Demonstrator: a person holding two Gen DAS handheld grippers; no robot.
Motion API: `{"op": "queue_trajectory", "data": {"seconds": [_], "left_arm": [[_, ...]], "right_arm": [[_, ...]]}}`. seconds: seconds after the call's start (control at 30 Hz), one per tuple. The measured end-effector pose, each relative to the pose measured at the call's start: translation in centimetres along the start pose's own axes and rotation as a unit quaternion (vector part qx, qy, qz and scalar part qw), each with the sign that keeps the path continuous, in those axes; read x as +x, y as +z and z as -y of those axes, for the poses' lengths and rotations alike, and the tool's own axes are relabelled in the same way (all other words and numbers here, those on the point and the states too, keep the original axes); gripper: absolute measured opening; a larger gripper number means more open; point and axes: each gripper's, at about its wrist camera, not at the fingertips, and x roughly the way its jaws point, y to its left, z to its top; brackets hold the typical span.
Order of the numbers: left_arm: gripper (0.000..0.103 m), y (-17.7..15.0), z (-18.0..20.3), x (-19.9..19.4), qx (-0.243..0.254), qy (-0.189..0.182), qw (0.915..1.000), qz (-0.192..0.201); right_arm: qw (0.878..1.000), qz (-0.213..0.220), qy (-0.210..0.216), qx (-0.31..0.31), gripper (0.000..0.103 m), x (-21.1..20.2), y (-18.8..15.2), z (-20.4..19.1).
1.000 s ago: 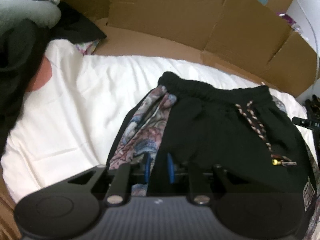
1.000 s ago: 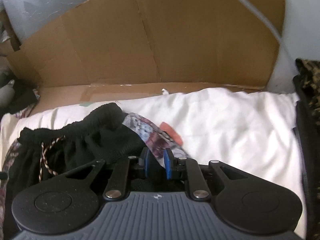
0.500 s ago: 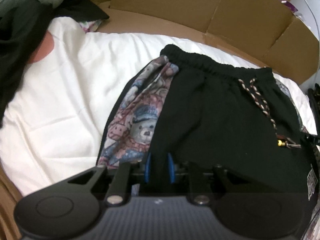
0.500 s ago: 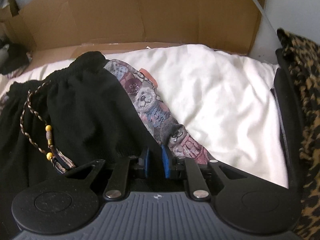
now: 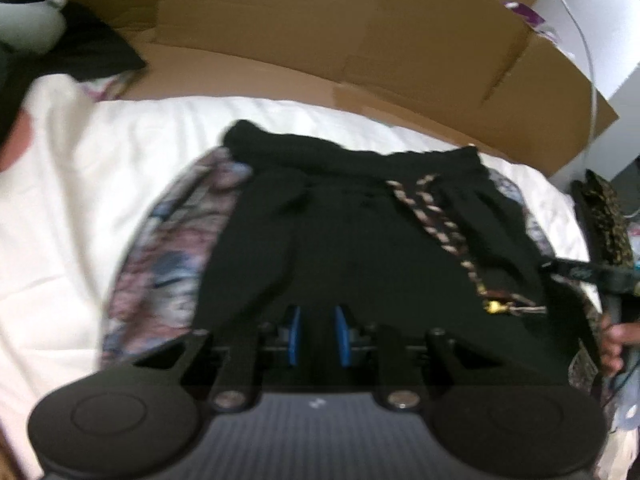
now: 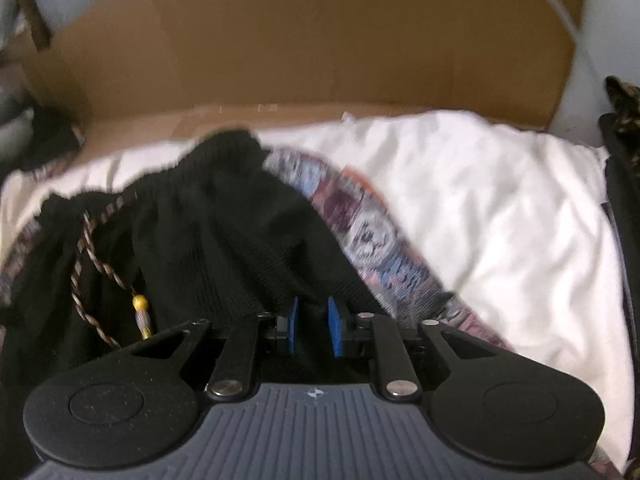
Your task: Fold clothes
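A white sheet (image 5: 100, 184) covers a soft, bed-like surface, creased and puffy, and brown cardboard (image 5: 360, 40) stands flattened as a wall behind it. Past the cardboard the room is pale wall with a white cable (image 5: 588, 52) hanging down it.

On the sheet lie the shorts (image 5: 360, 248), directly ahead of both sets of jaws, waistband at the far end. They are black knit with a gathered elastic waist, and each side carries a panel of woven fabric in blurred pinks, blues and greys. A braided drawstring (image 5: 440, 224) in brown and cream runs down the front.

The left gripper (image 5: 316, 336) has its blue pads a narrow gap apart with black cloth of the near hem filling that gap, so it has hold of the shorts. The right gripper (image 6: 314, 326) is the same: blue pads a little apart, pinching dark knit at the near edge.

The left view alone shows the whole width of the shorts, both patterned sides, and, to the right of its jaws, the other gripper's black frame with a person's fingers (image 5: 612, 340) around it. It also takes in a grey bundle (image 5: 28, 28) and dark cloth far left. The right view alone shows the ribbed knit up close, a yellow bead (image 6: 139, 303) and tassel on the drawstring left of its jaws, and a leopard-print fabric (image 6: 624, 120) at the far right edge.
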Motion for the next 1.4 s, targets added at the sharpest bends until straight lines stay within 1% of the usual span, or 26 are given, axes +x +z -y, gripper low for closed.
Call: {"op": "queue_trajectory", "data": {"seconds": [0.1, 0.2, 0.27, 0.33, 0.43, 0.5, 0.6, 0.67, 0.77, 0.8, 0.9, 0.97, 1.1, 1.13, 1.23, 1.3, 1.4], "left_arm": [[0.02, 0.3, 1.6, 0.4, 0.007, -0.013, 0.9999, 0.004], [0.023, 0.7, 3.1, 0.8, 0.011, -0.028, 0.9995, 0.004], [0.028, 0.8, 4.2, 1.0, 0.015, -0.04, 0.9991, 0.004], [0.041, 0.7, 5.4, 1.3, 0.022, -0.05, 0.9985, -0.004], [0.043, 0.3, 6.7, 2.2, 0.028, -0.061, 0.9976, -0.019], [0.043, -0.2, 7.3, 2.9, 0.032, -0.06, 0.9972, -0.03], [0.043, -1.1, 7.5, 4.3, 0.049, -0.028, 0.9972, -0.049], [0.037, -1.9, 7.1, 5.3, 0.06, -0.004, 0.9965, -0.058], [0.03, -2.3, 6.6, 5.2, 0.075, -0.006, 0.9961, -0.047], [0.024, -2.3, 6.4, 5.2, 0.076, -0.003, 0.996, -0.048], [0.018, -2.0, 6.0, 5.0, 0.065, 0.005, 0.9964, -0.053], [0.018, -1.7, 5.7, 4.6, 0.053, 0.01, 0.9971, -0.054], [0.025, -1.7, 5.3, 3.2, 0.044, 0.009, 0.9982, -0.041], [0.025, -1.8, 5.1, 3.2, 0.044, 0.01, 0.9981, -0.041], [0.025, -2.2, 4.9, 3.8, 0.054, 0.022, 0.9971, -0.049], [0.025, -2.5, 4.4, 4.0, 0.053, 0.019, 0.9972, -0.049], [0.024, -2.6, 3.8, 3.8, 0.046, 0.014, 0.9978, -0.045]], "right_arm": [[0.999, 0.009, -0.012, -0.03, 0.022, 0.1, -0.6, -0.6], [0.999, 0.003, -0.015, -0.031, 0.023, 0.2, -0.4, -0.7], [0.999, 0.0, -0.02, -0.032, 0.023, 0.3, -0.3, -0.8], [0.999, 0.002, -0.027, -0.04, 0.023, 0.2, -0.4, -1.1], [0.999, 0.003, -0.032, -0.043, 0.023, 0.2, -0.4, -1.3], [0.999, 0.001, -0.032, -0.04, 0.023, 0.1, -0.4, -1.2], [0.999, -0.004, -0.03, -0.035, 0.027, -0.1, -0.1, -1.0], [0.999, -0.007, -0.03, -0.032, 0.029, -0.3, 0.0, -0.8], [0.999, -0.002, -0.034, -0.033, 0.03, -0.9, 0.0, -0.8], [0.999, 0.003, -0.027, -0.032, 0.03, -1.2, 0.1, -0.8], [0.999, 0.02, -0.007, -0.03, 0.03, -2.3, 0.2, -0.7], [0.999, 0.023, 0.015, -0.029, 0.03, -2.8, 0.3, -0.8], [0.998, 0.019, 0.047, -0.043, 0.03, -3.3, -0.2, -1.6], [0.997, 0.015, 0.053, -0.048, 0.03, -3.3, -0.4, -1.8], [0.996, -0.006, 0.054, -0.066, 0.03, -2.6, -1.3, -2.3], [0.996, -0.022, 0.05, -0.076, 0.03, -2.1, -2.3, -2.3], [0.995, -0.021, 0.047, -0.089, 0.03, -2.2, -3.6, -1.9]]}}
